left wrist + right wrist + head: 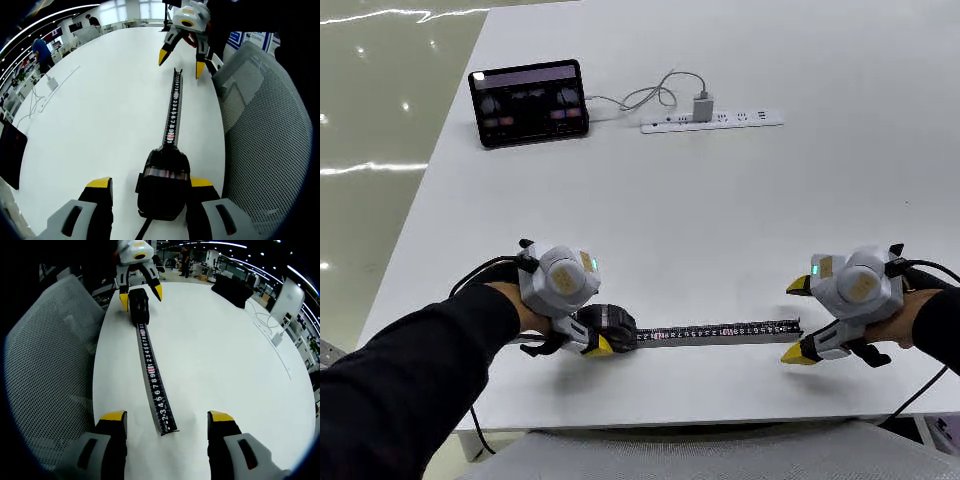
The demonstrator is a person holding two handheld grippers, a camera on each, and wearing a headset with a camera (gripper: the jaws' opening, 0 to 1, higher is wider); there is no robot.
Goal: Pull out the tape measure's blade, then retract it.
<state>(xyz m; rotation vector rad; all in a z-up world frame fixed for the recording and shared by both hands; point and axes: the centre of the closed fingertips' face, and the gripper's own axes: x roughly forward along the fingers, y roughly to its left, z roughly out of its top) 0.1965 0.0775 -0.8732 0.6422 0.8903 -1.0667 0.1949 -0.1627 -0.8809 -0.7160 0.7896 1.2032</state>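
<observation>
Black tape measure point(610, 326) sits near the table's point(720, 200) 6 o'clock edge, blade point(152, 380) out flat toward 3 o'clock. Left gripper point(150, 182) part open, straddling the case, not clamped. Right gripper point(167, 416) wide open, empty, blade tip between jaws.

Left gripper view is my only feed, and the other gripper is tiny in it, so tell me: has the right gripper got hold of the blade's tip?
Observer: No. In the right gripper view the right gripper is open. The blade ends flat on the table between the jaws, touching neither.
Operator: My view cuts off a dark slab at the table's edge. What is it?
Observer: The head view shows a tablet with its screen lit, near the far left corner.
Operator: Is it plugged in?
Observer: A cable runs from it to a charger in a white power strip.
</observation>
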